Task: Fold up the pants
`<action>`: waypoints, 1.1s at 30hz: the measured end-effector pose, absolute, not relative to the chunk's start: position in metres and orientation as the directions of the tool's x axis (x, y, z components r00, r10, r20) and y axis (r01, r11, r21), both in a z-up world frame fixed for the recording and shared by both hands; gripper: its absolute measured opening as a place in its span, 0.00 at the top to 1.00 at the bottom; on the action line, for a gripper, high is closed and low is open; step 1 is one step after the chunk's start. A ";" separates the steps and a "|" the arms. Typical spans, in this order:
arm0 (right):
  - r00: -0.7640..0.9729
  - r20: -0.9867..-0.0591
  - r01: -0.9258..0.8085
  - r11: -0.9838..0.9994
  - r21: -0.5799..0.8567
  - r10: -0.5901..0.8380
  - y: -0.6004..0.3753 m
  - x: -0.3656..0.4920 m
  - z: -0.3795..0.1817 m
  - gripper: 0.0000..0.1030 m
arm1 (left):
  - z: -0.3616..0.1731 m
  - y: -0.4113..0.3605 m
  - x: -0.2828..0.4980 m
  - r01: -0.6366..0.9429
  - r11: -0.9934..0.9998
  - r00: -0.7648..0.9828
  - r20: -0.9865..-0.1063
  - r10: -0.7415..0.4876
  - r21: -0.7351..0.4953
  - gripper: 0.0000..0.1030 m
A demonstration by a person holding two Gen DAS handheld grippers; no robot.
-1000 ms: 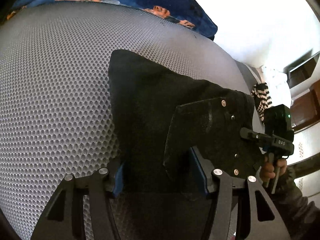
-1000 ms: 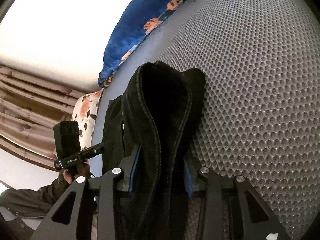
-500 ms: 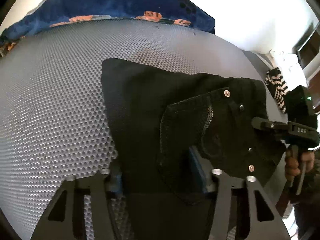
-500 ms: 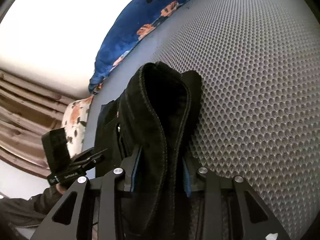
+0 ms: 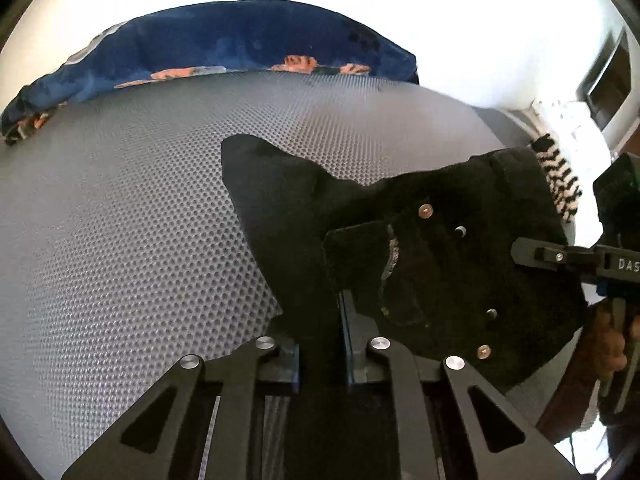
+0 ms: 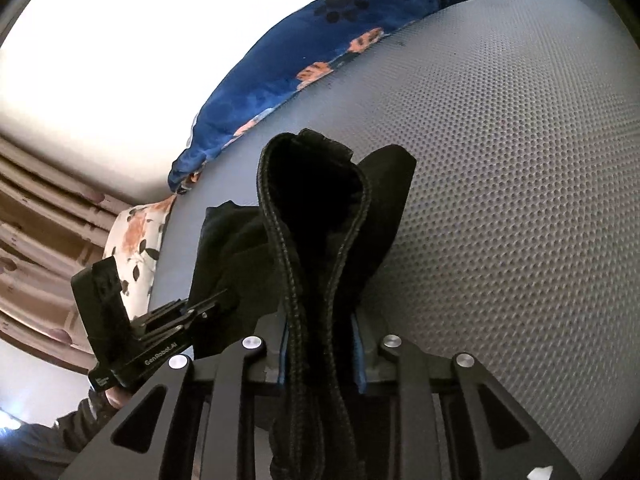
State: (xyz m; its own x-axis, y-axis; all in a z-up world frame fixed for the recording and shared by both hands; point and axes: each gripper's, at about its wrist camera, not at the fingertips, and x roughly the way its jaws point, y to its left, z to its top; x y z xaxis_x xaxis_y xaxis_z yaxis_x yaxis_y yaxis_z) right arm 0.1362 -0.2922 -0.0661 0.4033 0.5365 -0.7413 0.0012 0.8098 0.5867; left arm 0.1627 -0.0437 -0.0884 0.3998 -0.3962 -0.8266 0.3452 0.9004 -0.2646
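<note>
Your left gripper (image 5: 322, 344) was closing on black fabric of the pants (image 5: 400, 264), with the cloth pinched between its blue-lined pads. To the left of this tool lay only the grey mesh mattress (image 5: 120, 220); ahead of it, at the far edge of the mattress, sat the blue patterned blanket (image 5: 224, 48). From the jaws the garment spread forward and to the right, showing a pocket edge, metal rivets and a button. Further right, your right gripper (image 5: 532, 254) met the far side of the pants from the side, just in front of a striped black-and-white cloth (image 5: 560, 188).

In the right wrist view, the left gripper (image 6: 208, 304) stood to the left of the tool, its tips against the dark cloth, with a floral pillow (image 6: 136, 248) behind it. Your right gripper (image 6: 320, 344) was also closing, and a thick stitched hem of the pants (image 6: 316, 216) ran up between its pads and looped ahead of the fingertips. To the right of this tool the mesh mattress (image 6: 500, 200) lay bare
</note>
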 end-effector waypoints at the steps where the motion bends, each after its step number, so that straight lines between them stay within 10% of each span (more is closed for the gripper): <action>1: 0.400 -0.741 -0.001 0.809 0.588 0.539 -0.287 0.135 -0.064 0.78 | -0.085 -0.038 0.159 0.344 0.900 0.404 -0.824 -0.398 -0.267 0.85; 33: 0.339 -0.679 -0.127 0.747 0.652 0.651 -0.141 0.242 -0.066 0.78 | -0.054 0.125 0.233 0.132 0.959 0.589 -0.758 -0.279 -0.250 0.85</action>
State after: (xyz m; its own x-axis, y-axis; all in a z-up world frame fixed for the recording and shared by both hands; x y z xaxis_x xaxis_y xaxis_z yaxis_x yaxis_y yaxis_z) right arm 0.2418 -0.1413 -0.0659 0.3391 0.6509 -0.6792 -0.1273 0.7471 0.6524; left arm 0.2334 0.1247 -0.0539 0.5892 -0.2786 -0.7584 0.1319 0.9593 -0.2498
